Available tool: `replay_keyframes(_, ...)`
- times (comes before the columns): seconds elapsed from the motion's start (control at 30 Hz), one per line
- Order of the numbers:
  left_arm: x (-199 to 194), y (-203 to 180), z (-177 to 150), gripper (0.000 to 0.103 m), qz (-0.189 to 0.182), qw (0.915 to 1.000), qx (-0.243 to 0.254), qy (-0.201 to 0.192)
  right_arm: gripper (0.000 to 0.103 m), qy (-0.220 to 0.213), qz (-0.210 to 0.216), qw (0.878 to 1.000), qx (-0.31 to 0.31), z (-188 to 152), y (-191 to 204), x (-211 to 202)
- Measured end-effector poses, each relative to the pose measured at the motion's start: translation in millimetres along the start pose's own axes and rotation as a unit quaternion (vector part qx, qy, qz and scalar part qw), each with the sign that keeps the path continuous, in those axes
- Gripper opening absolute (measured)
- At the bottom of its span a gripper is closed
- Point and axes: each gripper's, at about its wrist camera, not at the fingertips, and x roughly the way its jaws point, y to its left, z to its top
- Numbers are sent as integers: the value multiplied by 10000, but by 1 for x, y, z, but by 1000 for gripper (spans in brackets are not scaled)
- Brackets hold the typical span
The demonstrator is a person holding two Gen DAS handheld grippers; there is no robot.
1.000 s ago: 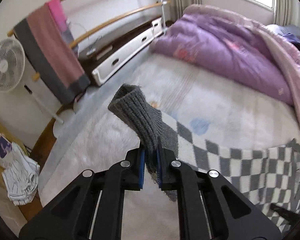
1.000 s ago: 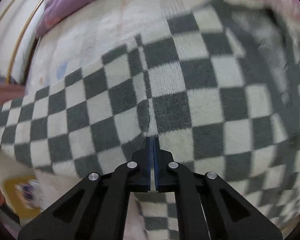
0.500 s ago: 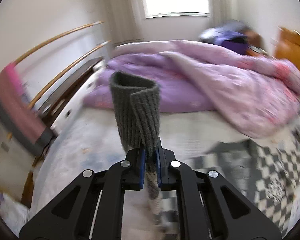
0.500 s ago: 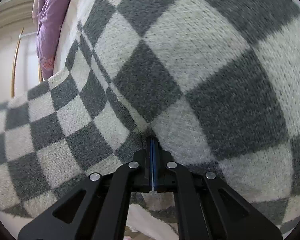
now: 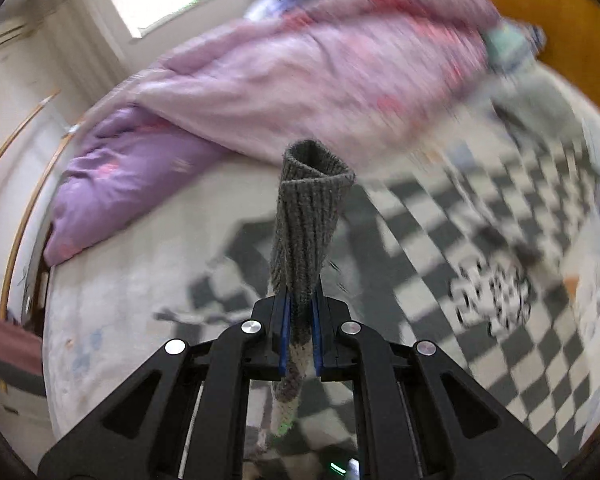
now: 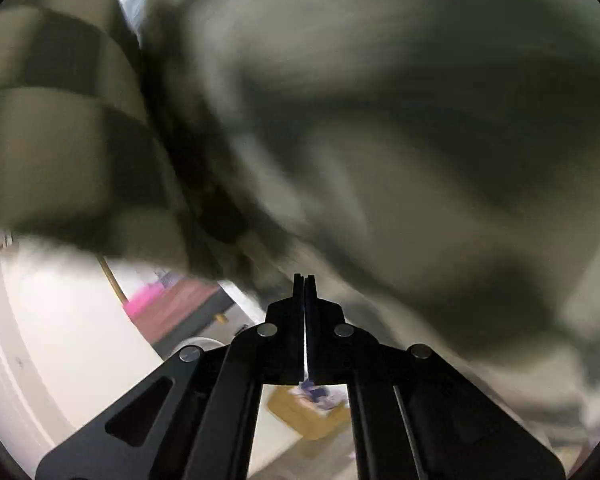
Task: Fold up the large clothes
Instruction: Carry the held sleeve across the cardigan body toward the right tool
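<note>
Cuff [image 5: 306,216] of grey ribbed knit clamped in left gripper [image 5: 299,320], standing up above checkered sweater [image 5: 480,248] on bed [image 5: 140,264]; right gripper [image 6: 304,284] fingers pressed together, blurred checkered cloth just ahead, grip on it unclear.

Grey-and-white checked sweater [image 5: 480,216] (grey cuff [image 5: 306,216]), purple duvet [image 5: 148,168].

Checkered garment [image 6: 340,120] motion-blurred across the right wrist view, its edges cut off.
</note>
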Motion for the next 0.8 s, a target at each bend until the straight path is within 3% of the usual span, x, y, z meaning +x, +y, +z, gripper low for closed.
replay_keyframes(0.1, 37, -47, -16, 9, -66, 9981, 475, 386, 1, -271, -73, 9983, 508, -15, -53, -46)
replay_keyframes(0.2, 67, -76, -28, 12, -406, 9944, 602, 771, 1, -639, -64, 9930, 993, -25, -88, -86)
replay_keyframes(0.27, 79, -88, -33, 26, -796, 9882, 721, 1087, 4, -1009, -143, 9882, 1142, -29, -108, -117)
replay_keyframes(0.3, 80, -90, -36, 51, -1056, 9857, 631, 1153, 7, -1191, -288, 9862, 1117, -30, -114, -133)
replay_keyframes(0.33, 75, -85, -39, 77, -1238, 9858, 465, 1036, 17, -1289, -402, 9855, 1030, -32, -118, -144)
replay_keyframes(0.37, 68, -77, -41, 83, -1357, 9864, 275, 886, 27, -1370, -583, 9847, 901, -31, -118, -155)
replay_keyframes(0.4, 63, -70, -43, 85, -1444, 9861, 122, 818, 60, -1484, -904, 9822, 706, -31, -115, -167)
replay_keyframes(0.43, 58, -60, -45, 85, -1567, 9840, -44, 841, 83, -1568, -1145, 9790, 619, -30, -96, -176)
replay_keyframes(0.53, 44, -22, -49, 85, -1729, 9793, -523, 919, 85, -2067, -1583, 9655, 85, -25, -72, -196)
replay_keyframes(0.63, 30, 28, -64, 85, -1364, 9838, -845, 805, 85, -2352, -1943, 9512, -473, -19, -35, -210)
replay_keyframes(0.67, 27, 42, -69, 85, -1271, 9837, -956, 834, 85, -2436, -2015, 9467, -623, -20, -21, -202)
replay_keyframes(0.77, 33, 90, -94, 83, -1260, 9768, -1415, 998, 85, -2479, -2019, 9432, -904, 17, 13, -192)
replay_keyframes(0.8, 39, 104, -107, 75, -1157, 9748, -1534, 1133, 85, -2480, -2015, 9426, -972, 23, 30, -180)
